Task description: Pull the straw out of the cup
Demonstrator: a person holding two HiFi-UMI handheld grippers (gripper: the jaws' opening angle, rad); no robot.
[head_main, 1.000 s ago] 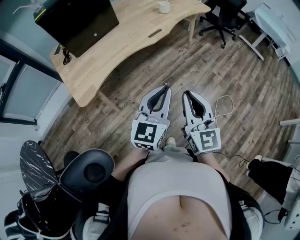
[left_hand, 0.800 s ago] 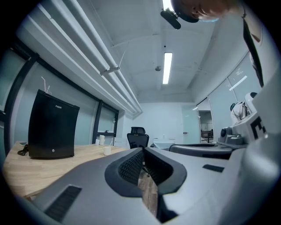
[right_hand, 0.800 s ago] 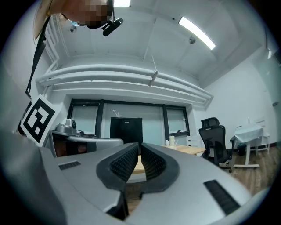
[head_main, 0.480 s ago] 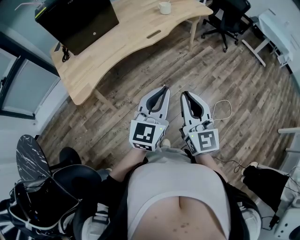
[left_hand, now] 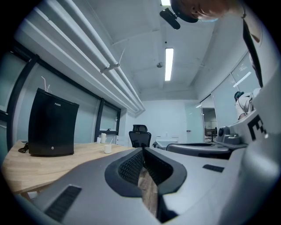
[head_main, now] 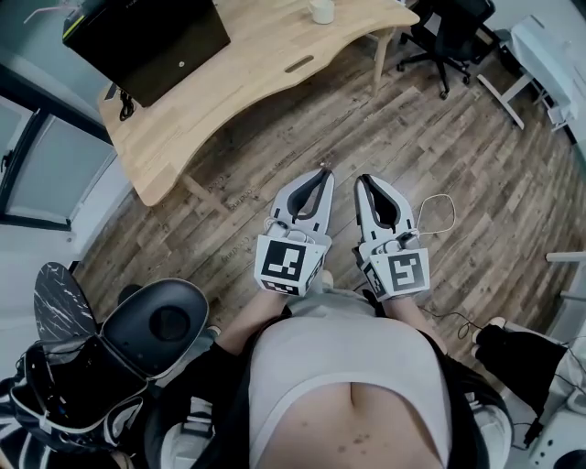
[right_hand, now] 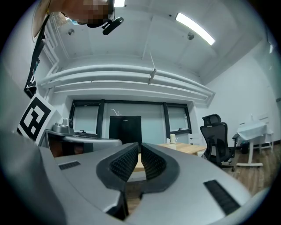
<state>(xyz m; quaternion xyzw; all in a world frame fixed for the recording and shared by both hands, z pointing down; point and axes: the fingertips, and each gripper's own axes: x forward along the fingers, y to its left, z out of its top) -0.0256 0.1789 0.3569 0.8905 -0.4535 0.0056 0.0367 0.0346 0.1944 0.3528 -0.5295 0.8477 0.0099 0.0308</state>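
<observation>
Left hand-held gripper [head_main: 321,173] and right hand-held gripper [head_main: 363,181]: both clenched, empty, carried level, presumably because the cup [head_main: 321,11] stands well apart on the counter [head_main: 247,73].

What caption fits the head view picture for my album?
Shut grey left gripper and right gripper side by side above the wooden floor, far from the small white cup.

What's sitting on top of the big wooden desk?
A black box-shaped cabinet stands at one end and a small white cup with a straw near the other. Whatever lies behind the cabinet is covered, and the cup's inside cannot be seen.
</observation>
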